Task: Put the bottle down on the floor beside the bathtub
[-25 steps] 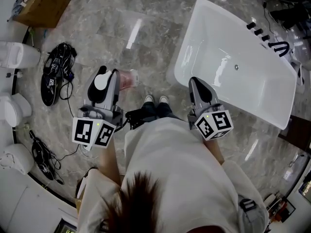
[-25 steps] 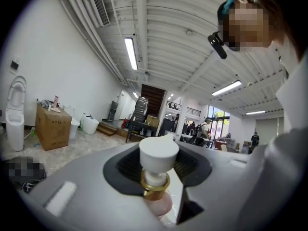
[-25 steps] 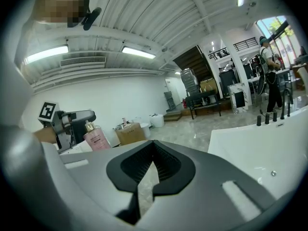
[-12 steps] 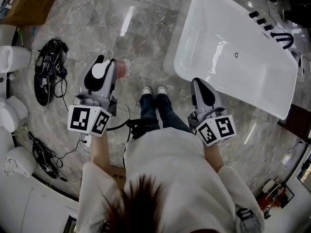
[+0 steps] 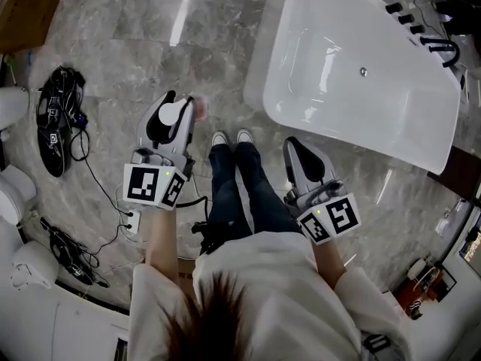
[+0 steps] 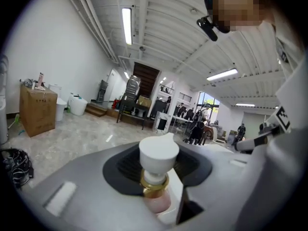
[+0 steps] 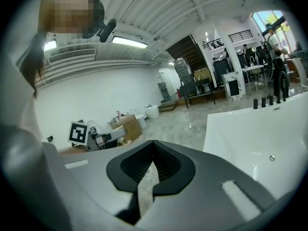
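Gleaming marble floor (image 5: pixel 135 36) by bathtub (image 5: pixel 323 51) — left gripper (image 5: pixel 183 104) clasping bottle (image 6: pixel 158 165), right gripper (image 7: pixel 153 148) jaws together

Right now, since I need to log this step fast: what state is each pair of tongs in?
Left tongs: closed on the pink bottle.
Right tongs: closed, holding nothing.
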Motion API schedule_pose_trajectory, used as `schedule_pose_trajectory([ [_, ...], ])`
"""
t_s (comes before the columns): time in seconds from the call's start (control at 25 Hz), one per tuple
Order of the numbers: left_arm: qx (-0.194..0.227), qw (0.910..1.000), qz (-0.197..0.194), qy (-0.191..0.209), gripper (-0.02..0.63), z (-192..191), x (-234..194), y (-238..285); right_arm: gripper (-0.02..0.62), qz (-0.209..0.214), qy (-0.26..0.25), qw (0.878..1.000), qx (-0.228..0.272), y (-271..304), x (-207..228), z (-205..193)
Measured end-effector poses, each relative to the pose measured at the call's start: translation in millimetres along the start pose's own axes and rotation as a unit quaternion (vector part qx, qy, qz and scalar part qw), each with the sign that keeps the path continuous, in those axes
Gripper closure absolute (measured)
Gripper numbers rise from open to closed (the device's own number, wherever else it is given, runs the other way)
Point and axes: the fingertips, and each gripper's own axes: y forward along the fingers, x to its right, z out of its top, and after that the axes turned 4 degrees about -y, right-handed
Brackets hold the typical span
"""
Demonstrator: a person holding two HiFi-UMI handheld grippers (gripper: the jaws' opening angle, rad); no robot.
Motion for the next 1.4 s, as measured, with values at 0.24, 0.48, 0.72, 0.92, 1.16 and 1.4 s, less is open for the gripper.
schedule_pose_trajectory([
  [0.24,-0.029,0.9995,-0.012,0.0,0.407,-54,-3,35,0.597,-0.014,0.03,0.999,-0.017,14,15,-28],
  [0.48,-0.056,0.9982,-0.009,0.017,0.407,-114,-16,60,0.597,-0.006,0.051,0.998,-0.033,29,18,-57],
  [0.72,-0.086,0.996,0.006,0.02,0.407,-178,-37,80,0.597,0.012,0.044,0.998,-0.046,51,18,-90],
  [0.92,-0.109,0.9938,0.009,0.021,0.407,-238,-46,98,0.597,0.013,0.042,0.997,-0.059,66,33,-127],
  [1.16,-0.127,0.9916,0.019,0.014,0.407,-293,-60,109,0.597,0.007,0.03,0.998,-0.063,82,49,-157],
  [1.4,-0.137,0.99,0.032,0.012,0.407,-349,-72,127,0.597,0.007,0.032,0.998,-0.054,95,64,-179],
])
